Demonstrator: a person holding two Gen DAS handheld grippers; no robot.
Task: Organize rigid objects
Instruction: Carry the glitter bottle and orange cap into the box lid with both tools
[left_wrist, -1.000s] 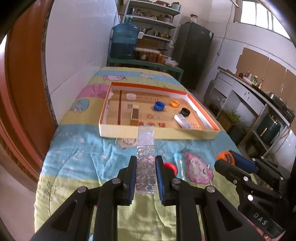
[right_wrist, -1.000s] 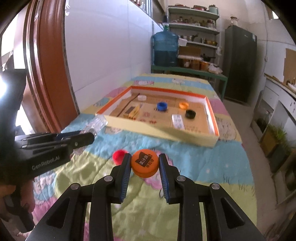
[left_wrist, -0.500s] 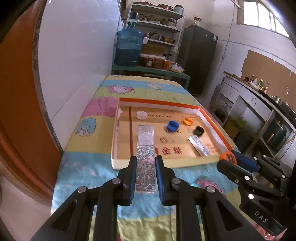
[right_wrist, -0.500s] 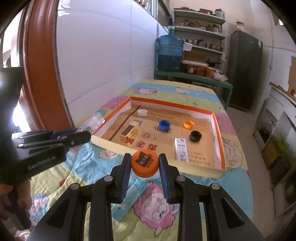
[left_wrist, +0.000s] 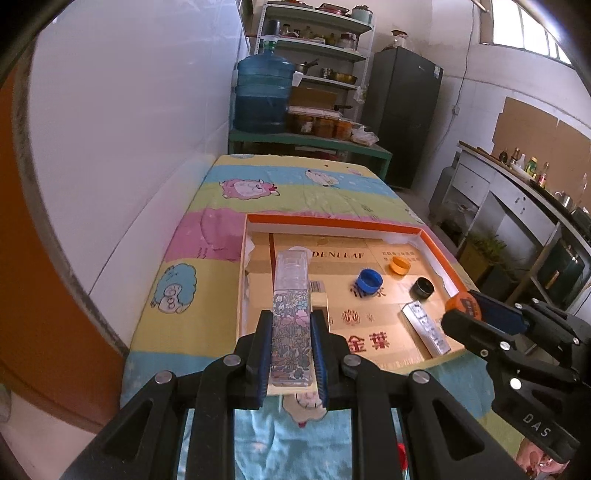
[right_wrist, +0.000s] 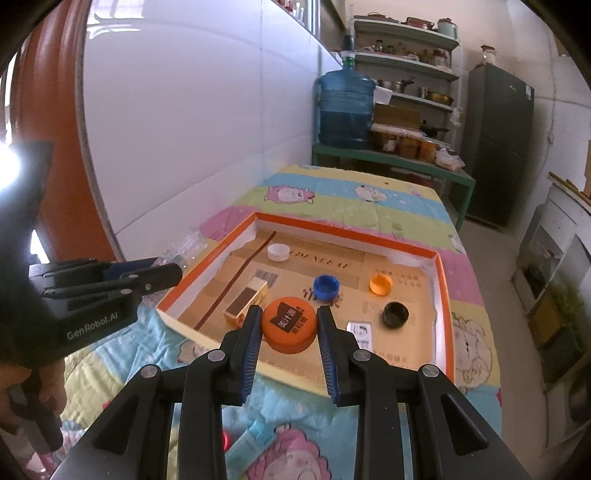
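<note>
My left gripper (left_wrist: 290, 316) is shut on a clear bottle (left_wrist: 291, 277) with a flowered label, whose far end hangs over the left part of the orange-rimmed cardboard box (left_wrist: 332, 220). My right gripper (right_wrist: 289, 314) is shut on a large orange lid (right_wrist: 289, 326) above the box's near wall (right_wrist: 295, 373). Inside lie a white cap (right_wrist: 279, 252), a blue cap (right_wrist: 326, 287), a small orange cap (right_wrist: 381, 283), a black cap (right_wrist: 395, 314), a gold pack (right_wrist: 245, 301) and a silvery pack (left_wrist: 426, 328). Each wrist view shows the other gripper at its side edge.
The box sits on a table under a cartoon-print blanket (left_wrist: 295, 184), against a white wall on the left. A red cap (right_wrist: 225, 439) and a light blue tube (right_wrist: 251, 443) lie on the blanket below my right gripper. A blue water jug (left_wrist: 264, 96) stands on a green bench behind.
Both grippers have moved forward from over the blanket to the box's near edge, each still holding its item. The red cap and blue tube have slipped beneath them.
</note>
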